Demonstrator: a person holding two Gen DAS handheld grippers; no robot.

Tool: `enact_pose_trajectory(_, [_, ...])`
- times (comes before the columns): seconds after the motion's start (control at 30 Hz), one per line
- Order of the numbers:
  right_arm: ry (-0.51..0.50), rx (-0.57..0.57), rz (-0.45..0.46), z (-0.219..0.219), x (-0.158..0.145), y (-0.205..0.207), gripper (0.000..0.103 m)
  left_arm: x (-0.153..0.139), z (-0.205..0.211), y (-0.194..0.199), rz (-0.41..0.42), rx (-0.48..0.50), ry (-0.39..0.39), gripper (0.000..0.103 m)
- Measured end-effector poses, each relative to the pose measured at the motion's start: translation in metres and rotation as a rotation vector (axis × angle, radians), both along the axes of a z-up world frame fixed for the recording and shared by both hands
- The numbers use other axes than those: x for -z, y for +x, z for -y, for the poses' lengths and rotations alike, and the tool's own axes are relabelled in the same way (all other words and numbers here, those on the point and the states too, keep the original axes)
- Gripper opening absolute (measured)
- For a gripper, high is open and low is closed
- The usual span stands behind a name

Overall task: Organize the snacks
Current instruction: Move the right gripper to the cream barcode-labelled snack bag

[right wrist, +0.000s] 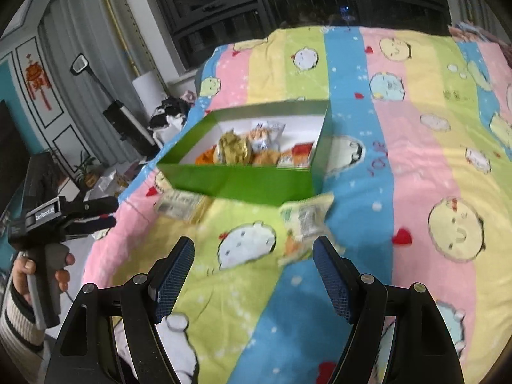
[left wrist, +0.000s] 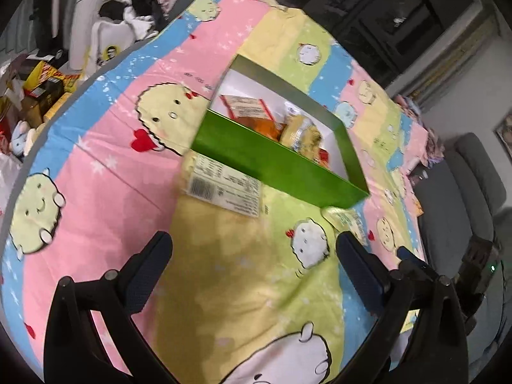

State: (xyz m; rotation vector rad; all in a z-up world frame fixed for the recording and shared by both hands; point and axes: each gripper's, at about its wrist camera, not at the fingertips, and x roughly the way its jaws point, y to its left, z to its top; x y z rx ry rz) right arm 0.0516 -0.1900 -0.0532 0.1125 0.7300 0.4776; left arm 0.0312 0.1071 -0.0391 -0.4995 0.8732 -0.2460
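A green box point(right wrist: 243, 160) of snacks point(right wrist: 252, 148) sits on the bed point(right wrist: 416, 166). 2 packets lie just near of it — one left point(right wrist: 180, 204), one right point(right wrist: 305, 219). Both tools — left point(left wrist: 254, 256) and right point(right wrist: 254, 260) — are spread, holding nothing.

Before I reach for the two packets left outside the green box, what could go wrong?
The packet nearest the right tool lies flat on the soft bedsheet, so the fingers may pinch fabric along with it. The other packet sits tight against the wall of the green box; closing there could shove the box. The box already looks well filled, so a dropped packet might slide off the pile.
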Motion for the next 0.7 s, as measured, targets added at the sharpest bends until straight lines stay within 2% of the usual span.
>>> enact_pose_trajectory(0.17, [-0.002, -0.045, -0.025, -0.016, 0.014, -0.010, 0.077, 0.019, 0.015, -0.012, -0.059, 0.055, 0.095, 0.102])
enact_pose_trajectory(0.23, [-0.013, -0.078, -0.036, -0.029, 0.020, -0.012, 0.077, 0.030, 0.013, -0.015, -0.094, 0.035, 0.133, 0.102])
enact_pose_trajectory(0.3, [-0.048, -0.104, -0.024, -0.044, 0.024, -0.014, 0.077, 0.035, 0.004, -0.016, -0.108, -0.012, 0.128, 0.102])
enact_pose_trajectory(0.37, [-0.072, -0.131, -0.015, -0.058, 0.028, -0.014, 0.077, 0.035, -0.005, -0.015, -0.087, -0.051, 0.142, 0.102])
enact_pose_trajectory(0.47, [-0.073, -0.160, -0.026, -0.074, 0.036, -0.008, 0.077, 0.034, -0.011, -0.010, -0.044, -0.078, 0.215, 0.102])
enact_pose_trajectory(0.53, [-0.080, -0.163, -0.026, -0.083, 0.040, -0.001, 0.077, 0.032, -0.012, -0.004, -0.014, -0.080, 0.269, 0.102])
enact_pose_trajectory(0.7, [-0.136, -0.164, -0.012, -0.103, 0.047, 0.018, 0.077, 0.026, -0.013, 0.022, 0.062, -0.050, 0.311, 0.102])
